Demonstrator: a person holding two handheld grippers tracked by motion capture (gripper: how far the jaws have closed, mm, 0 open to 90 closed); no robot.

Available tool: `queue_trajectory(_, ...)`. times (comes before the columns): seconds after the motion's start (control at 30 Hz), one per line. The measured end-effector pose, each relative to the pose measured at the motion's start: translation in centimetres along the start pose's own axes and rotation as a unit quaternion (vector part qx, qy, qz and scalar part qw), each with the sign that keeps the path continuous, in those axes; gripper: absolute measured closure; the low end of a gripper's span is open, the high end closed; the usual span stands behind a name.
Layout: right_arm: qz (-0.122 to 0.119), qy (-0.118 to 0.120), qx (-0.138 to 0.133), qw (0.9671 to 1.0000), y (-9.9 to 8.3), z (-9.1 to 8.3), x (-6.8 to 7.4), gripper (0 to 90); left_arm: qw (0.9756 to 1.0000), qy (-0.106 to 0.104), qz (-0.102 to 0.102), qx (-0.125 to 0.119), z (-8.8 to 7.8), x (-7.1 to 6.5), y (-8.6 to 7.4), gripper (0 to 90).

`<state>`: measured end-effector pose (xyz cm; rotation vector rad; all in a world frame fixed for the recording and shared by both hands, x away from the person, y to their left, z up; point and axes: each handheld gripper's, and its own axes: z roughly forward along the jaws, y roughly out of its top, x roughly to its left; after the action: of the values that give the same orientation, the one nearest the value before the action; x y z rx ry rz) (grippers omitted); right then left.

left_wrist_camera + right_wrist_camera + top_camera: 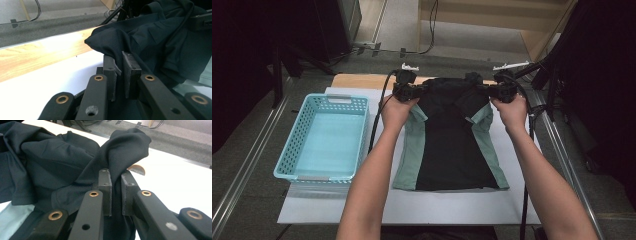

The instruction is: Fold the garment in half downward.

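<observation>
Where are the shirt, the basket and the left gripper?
shirt [447, 150]: high view, black front panel.
basket [326, 101]: high view, far rim.
left gripper [119, 71]: left gripper view, between its fingertips, shut on the shirt.

A black-and-teal short-sleeved shirt [447, 145] lies on the white-topped bench [412, 207], right of a light-blue perforated plastic basket [292, 155]; 2 claws grip its far corners, left claw [404, 91], right claw [502, 91].

Matt black knit-cloth shirt [447, 145], perforated glossy plastic basket [328, 140], smooth white sheet [412, 205], pale wood tabletop [362, 80]
</observation>
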<state>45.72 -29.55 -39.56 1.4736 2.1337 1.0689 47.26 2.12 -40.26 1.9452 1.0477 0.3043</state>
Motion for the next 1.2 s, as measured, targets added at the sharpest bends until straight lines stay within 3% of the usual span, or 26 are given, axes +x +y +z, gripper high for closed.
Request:
queue_trajectory(0.07, -0.003, 0.001, 0.003, 1.0000, -0.4, 0.1, 0.1, 79.2, 0.9999, 0.003, 0.010, 0.004, 0.1, -0.1, -0.6, 82.9)
queue_trajectory(0.23, -0.011, 0.001, 0.004, 0.9999, -1.2, -0.2, 0.7, 79.1, 0.9999, -0.010, -0.005, -0.002, -0.2, 0.3, -1.8, 82.9)
queue_trajectory(0.37, -0.019, 0.001, 0.003, 0.9998, -1.7, -0.2, 1.1, 79.0, 0.9999, -0.015, -0.006, -0.002, -0.5, 0.2, -2.3, 82.9)
queue_trajectory(0.53, -0.006, 0.017, -0.010, 0.9998, -2.5, -0.7, 1.2, 79.0, 0.9998, -0.022, -0.005, 0.002, -0.8, 0.3, -3.1, 82.9)
queue_trajectory(0.9, 0.001, 0.034, -0.022, 0.9992, -3.9, -1.5, 1.3, 79.2, 0.9989, -0.045, -0.010, -0.001, -2.1, 0.2, -3.3, 83.0)
queue_trajectory(1.2, -0.010, 0.039, -0.013, 0.9991, -4.5, -2.2, 1.3, 79.2, 0.9982, -0.058, -0.017, -0.002, -2.6, 0.0, -4.4, 83.0)
